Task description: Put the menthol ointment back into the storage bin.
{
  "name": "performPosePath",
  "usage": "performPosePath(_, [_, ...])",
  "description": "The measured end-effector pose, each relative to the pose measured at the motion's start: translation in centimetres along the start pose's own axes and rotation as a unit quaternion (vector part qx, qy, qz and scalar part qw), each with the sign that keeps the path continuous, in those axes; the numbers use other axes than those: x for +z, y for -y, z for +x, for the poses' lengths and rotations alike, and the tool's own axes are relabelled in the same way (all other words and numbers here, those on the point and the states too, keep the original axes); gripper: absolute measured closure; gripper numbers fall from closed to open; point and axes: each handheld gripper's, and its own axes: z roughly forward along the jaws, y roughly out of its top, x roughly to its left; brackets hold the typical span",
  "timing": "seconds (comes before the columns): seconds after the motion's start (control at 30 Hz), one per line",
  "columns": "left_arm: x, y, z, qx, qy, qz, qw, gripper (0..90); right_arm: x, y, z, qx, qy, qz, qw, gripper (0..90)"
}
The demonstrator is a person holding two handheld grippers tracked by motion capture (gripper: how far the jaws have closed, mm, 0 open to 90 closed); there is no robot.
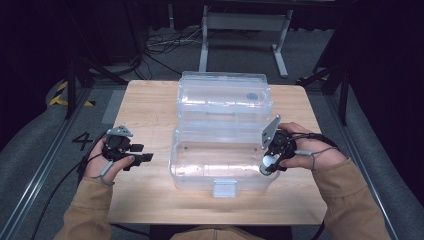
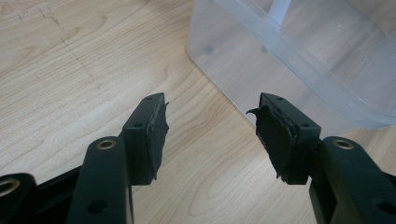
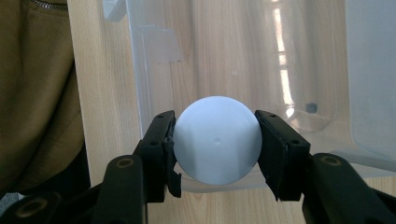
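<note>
A clear plastic box (image 1: 200,175) stands open in the middle of the wooden table (image 1: 150,105), its lid (image 1: 225,95) laid back behind it. My right gripper (image 1: 269,166) hangs over the box's right end, shut on a white ball (image 1: 269,161). In the right gripper view the ball (image 3: 217,139) sits between both pads, above the box's rim (image 3: 140,93). My left gripper (image 1: 145,158) rests to the left of the box, open and holding nothing. In the left gripper view its jaws (image 2: 210,121) stand wide apart over bare wood, with the box's corner (image 2: 243,60) just ahead.
A latch tab (image 1: 224,188) sticks out at the box's front edge. Bare wood lies left of the box and along the front edge. Beyond the table are a grey floor, cables and a metal stand (image 1: 245,30).
</note>
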Motion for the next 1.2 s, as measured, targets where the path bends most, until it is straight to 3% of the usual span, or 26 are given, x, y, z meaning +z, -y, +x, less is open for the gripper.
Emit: performPosePath(1.2, [0.1, 0.1, 0.2, 0.000, 0.000, 0.002, 1.0000, 43.9, 3.7, 0.0, -0.3, 0.003, -0.016, 0.031, 0.9994, 50.3])
